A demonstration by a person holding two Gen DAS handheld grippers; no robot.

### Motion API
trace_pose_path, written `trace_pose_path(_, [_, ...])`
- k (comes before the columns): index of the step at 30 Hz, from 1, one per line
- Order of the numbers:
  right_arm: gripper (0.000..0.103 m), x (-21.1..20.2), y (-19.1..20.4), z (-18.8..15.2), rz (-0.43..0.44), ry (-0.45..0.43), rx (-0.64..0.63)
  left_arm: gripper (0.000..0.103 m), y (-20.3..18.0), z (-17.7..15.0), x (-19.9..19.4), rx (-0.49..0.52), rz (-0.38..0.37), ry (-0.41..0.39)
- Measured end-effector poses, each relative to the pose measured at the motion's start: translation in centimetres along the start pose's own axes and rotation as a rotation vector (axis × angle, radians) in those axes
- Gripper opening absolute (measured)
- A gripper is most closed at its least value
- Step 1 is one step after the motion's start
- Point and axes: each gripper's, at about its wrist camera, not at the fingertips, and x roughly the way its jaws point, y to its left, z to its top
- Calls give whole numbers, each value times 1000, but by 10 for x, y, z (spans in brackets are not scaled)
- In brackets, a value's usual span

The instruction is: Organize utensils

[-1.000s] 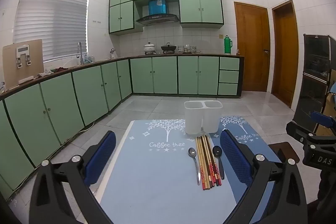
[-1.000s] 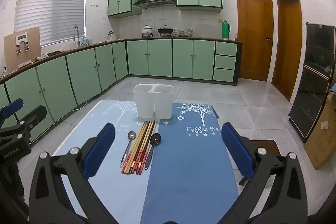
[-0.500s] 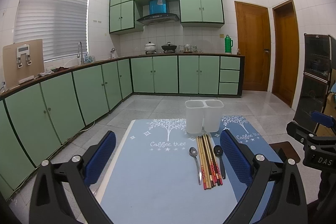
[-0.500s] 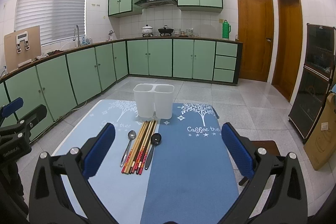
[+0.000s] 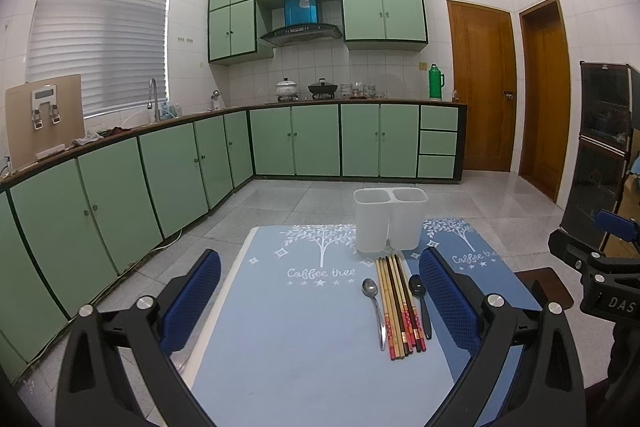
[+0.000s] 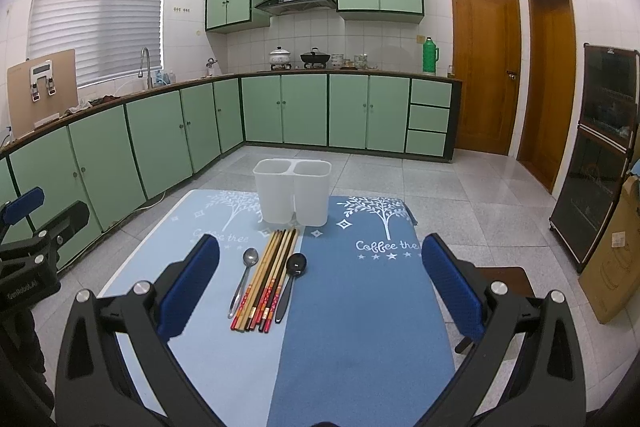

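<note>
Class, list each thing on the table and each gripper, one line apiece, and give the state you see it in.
Left gripper: open, holding nothing.
Right gripper: open, holding nothing.
White holder: upright, both compartments look empty.
Chopsticks: lying flat, bundled side by side.
Metal spoon: lying flat, left of the chopsticks.
Black spoon: lying flat, right of the chopsticks.
Mat: spread flat.

White holder (image 6: 292,193): translucent plastic, smooth, matt. Metal spoon (image 6: 243,279): polished, shiny. Black spoon (image 6: 291,277): glossy, plastic-looking. Chopsticks (image 6: 266,279): wood or bamboo look, lacquered red and dark ends. Table mat (image 6: 352,327): 2-tone blue, matt, smooth, white print. Gripper pads (image 6: 188,287): blue, textured; frames black matt plastic, silver metal screws.
</note>
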Motion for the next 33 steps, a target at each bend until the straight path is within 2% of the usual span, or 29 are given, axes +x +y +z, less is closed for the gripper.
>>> trace_pose_path(33, [98,0,0,0,-1,0,-3,97,1,0,3,-1,3,3])
